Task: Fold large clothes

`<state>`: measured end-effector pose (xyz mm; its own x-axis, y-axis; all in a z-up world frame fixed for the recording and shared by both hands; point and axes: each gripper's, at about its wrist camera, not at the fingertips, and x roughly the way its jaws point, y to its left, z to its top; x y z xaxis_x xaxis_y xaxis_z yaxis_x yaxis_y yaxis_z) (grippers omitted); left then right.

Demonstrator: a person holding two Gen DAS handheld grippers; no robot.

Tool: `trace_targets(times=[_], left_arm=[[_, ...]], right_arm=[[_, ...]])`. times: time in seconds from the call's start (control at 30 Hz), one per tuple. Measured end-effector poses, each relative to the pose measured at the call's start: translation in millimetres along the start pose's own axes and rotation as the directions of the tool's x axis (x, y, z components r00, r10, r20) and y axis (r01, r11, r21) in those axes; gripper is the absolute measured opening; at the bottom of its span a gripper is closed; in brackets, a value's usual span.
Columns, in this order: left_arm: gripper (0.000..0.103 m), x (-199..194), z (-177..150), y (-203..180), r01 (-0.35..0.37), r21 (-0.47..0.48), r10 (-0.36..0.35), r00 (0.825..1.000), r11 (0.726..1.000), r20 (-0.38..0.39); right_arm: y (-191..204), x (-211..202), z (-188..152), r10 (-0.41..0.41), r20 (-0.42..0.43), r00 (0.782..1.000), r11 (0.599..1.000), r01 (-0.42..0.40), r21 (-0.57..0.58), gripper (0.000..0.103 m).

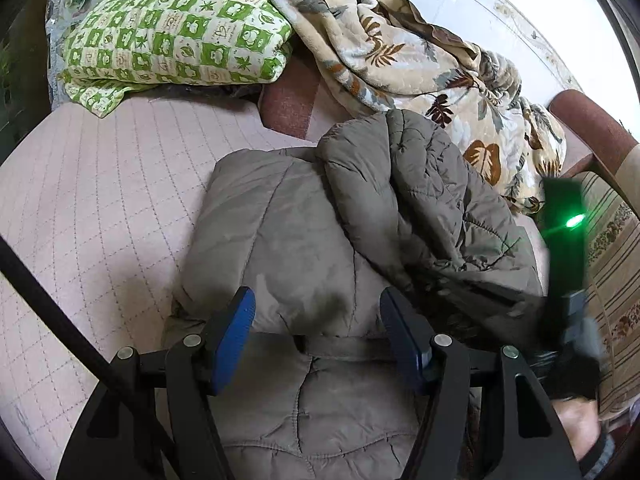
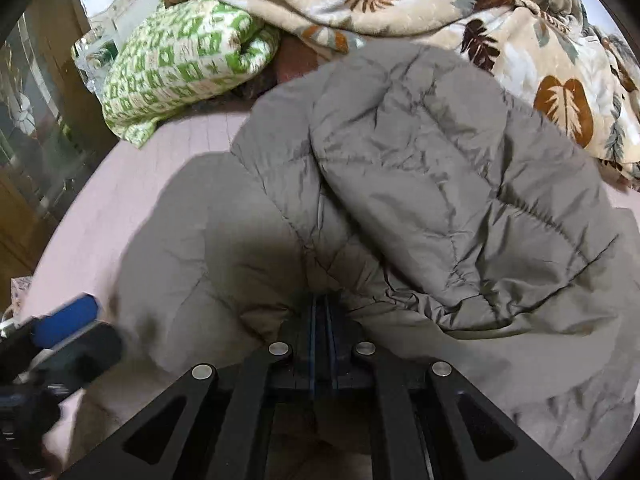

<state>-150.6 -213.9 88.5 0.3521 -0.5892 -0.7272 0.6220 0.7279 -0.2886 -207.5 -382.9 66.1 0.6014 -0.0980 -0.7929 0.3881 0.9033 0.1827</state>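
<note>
A grey-brown quilted puffer jacket [image 1: 304, 240] lies on a pink quilted bed [image 1: 100, 184]; one side is folded over its body. My left gripper [image 1: 318, 320] is open, its blue pads spread just above the jacket's near part. My right gripper [image 2: 322, 304] has its fingers pressed together on a fold of the jacket [image 2: 440, 184] and holds that flap up over the rest. The right gripper's body with a green light shows at the right edge of the left wrist view [image 1: 568, 248]. The left gripper shows blurred at lower left of the right wrist view [image 2: 64, 320].
A green-and-white patterned pillow [image 1: 176, 32] lies at the bed's far left. A beige leaf-print blanket [image 1: 420, 60] is heaped along the far side, right behind the jacket. A striped cushion [image 1: 612, 248] and red-brown chair arm [image 1: 588, 120] stand at right. A black cable [image 1: 52, 300] crosses lower left.
</note>
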Motion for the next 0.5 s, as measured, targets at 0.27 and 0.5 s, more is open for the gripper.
trace_targets(times=[0.27,0.5], left_arm=[[0.064,1.3,0.6,1.2,0.000,-0.005,0.000,1.000,1.000,-0.013],[0.064,27.5,-8.2,-2.6,-0.042,0.017,0.044,0.994,0.999,-0.104]], right_arm=[[-53.3,-66.6,-4.0,-0.120,0.125,0.985,0.991,0.112,0.067,0.009],[-95.4,-24.1,-24.1,-0.113,0.005,0.994,0.978,0.111,0.177,0.009]])
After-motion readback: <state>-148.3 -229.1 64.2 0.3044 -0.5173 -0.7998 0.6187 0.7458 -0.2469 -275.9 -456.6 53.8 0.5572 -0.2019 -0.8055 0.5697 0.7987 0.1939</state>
